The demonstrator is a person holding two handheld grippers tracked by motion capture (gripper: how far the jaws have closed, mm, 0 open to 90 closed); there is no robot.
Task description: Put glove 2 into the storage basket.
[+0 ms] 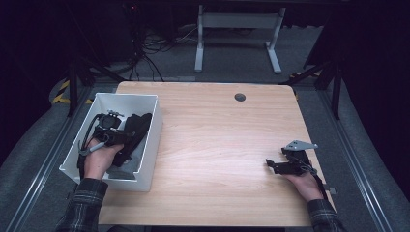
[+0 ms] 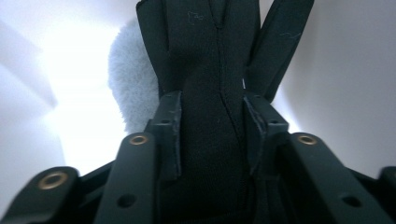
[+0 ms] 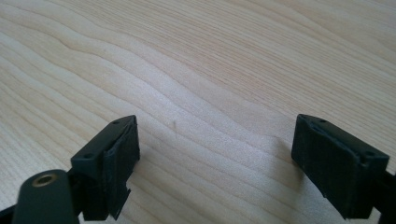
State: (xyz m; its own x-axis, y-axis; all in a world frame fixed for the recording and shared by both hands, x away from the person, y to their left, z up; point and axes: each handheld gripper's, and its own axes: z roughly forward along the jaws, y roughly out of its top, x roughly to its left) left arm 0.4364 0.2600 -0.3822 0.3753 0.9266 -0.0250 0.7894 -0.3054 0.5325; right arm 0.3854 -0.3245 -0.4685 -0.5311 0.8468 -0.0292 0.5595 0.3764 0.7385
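Observation:
A white bin [image 1: 126,95] stands on the left side of the wooden table [image 1: 217,135]. A black glove-like fabric piece [image 1: 139,125] lies inside it. My left gripper [image 1: 118,137] reaches into the bin and is shut on that fabric. In the left gripper view the black glove [image 2: 210,56] is pinched between the jaws of the left gripper [image 2: 212,135], with a pale grey fleece patch [image 2: 133,84] behind it. My right gripper [image 1: 273,164] rests low over the table near its right edge. It is open, and only bare wood [image 3: 210,56] lies between the jaws of the right gripper [image 3: 215,154].
A round dark cable hole [image 1: 240,97] sits near the table's far edge. Beyond the table stand a white metal frame [image 1: 198,48] and loose cables [image 1: 150,53] on the floor. Dark stands flank both sides.

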